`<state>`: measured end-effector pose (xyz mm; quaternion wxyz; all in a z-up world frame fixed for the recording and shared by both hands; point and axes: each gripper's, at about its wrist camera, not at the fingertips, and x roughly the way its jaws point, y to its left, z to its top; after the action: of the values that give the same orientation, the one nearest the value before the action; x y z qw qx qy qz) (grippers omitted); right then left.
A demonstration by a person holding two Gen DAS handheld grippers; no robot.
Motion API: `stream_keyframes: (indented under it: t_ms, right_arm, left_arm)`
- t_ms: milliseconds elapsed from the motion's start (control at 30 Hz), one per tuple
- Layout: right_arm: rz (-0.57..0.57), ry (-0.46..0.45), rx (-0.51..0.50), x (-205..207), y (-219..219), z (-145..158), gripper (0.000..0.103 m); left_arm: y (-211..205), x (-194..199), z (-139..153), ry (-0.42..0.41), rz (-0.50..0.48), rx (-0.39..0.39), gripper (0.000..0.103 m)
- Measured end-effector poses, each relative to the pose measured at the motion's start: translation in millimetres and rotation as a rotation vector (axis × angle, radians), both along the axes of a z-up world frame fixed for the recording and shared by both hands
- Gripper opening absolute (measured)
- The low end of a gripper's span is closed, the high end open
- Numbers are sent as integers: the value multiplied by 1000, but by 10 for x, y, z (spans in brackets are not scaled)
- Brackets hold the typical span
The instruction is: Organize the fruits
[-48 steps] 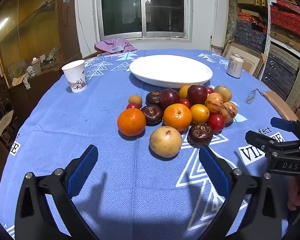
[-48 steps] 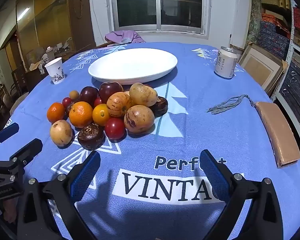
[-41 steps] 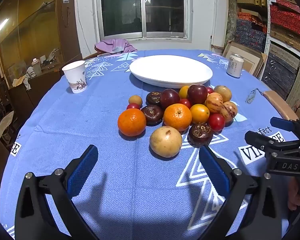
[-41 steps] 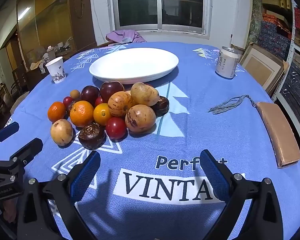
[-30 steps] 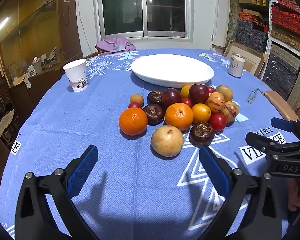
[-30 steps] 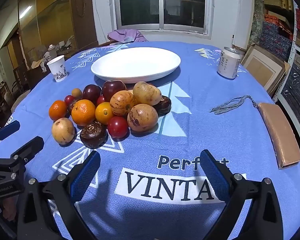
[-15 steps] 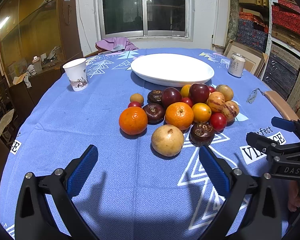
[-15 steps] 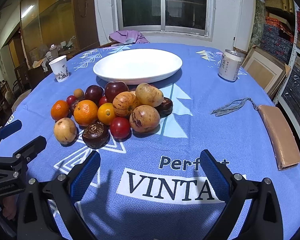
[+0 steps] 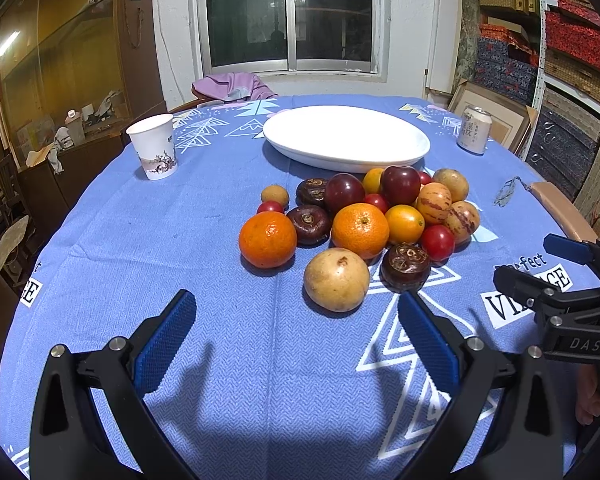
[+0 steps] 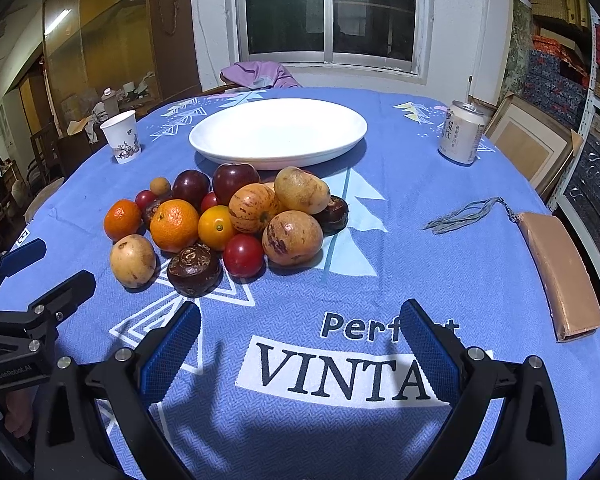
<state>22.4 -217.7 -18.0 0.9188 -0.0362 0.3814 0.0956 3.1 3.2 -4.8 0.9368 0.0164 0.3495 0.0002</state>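
A heap of fruit lies on the blue tablecloth: two oranges (image 9: 267, 239) (image 9: 359, 230), a tan round fruit (image 9: 336, 279), dark brown mangosteens (image 9: 405, 266), red tomatoes (image 9: 437, 242), purple plums (image 9: 400, 185) and striped yellow fruits (image 9: 433, 202). An empty white oval plate (image 9: 346, 137) sits just behind the heap. My left gripper (image 9: 296, 332) is open and empty, just short of the tan fruit. My right gripper (image 10: 300, 340) is open and empty, in front of the heap (image 10: 236, 216) and the plate (image 10: 278, 132).
A paper cup (image 9: 153, 145) stands at the far left, a drink can (image 10: 460, 132) at the far right. A tan wallet with a grey tassel (image 10: 556, 268) lies at the right table edge. Shelves and frames line the right wall.
Both grippers have crept slightly forward toward the fruit, so the heap looks a little nearer. Nothing on the table has moved and both stay open.
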Motion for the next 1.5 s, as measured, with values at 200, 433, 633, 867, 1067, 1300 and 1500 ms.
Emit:
stream_keyframes:
  t_ms: [200,433,633,867,1067,1300,1500]
  right_arm:
    - [0,0,2,-1,3,-3,100]
    - [0,2,1,5,0,-10,100]
    - [-4,7,5,23,-9,-30,100]
    - [-4,7,5,22,-8,-29,100]
    - [1,5,9,13,-4,-25,100]
    - [-1,15,2,28,10,-44,100]
    - [-7,19,2,43,8,-44,100]
  left_arm:
    - [11,7,-22,5,3,-6,99]
    - [20,8,-19,12,6,-7,99]
    - [23,11,-18,16,9,-10,99]
    - [26,18,-22,19,8,-11,99]
    - [31,22,-31,24,8,-9,99]
    - [40,28,-35,27,12,-14,99]
    - [46,30,-42,29,15,-18,99]
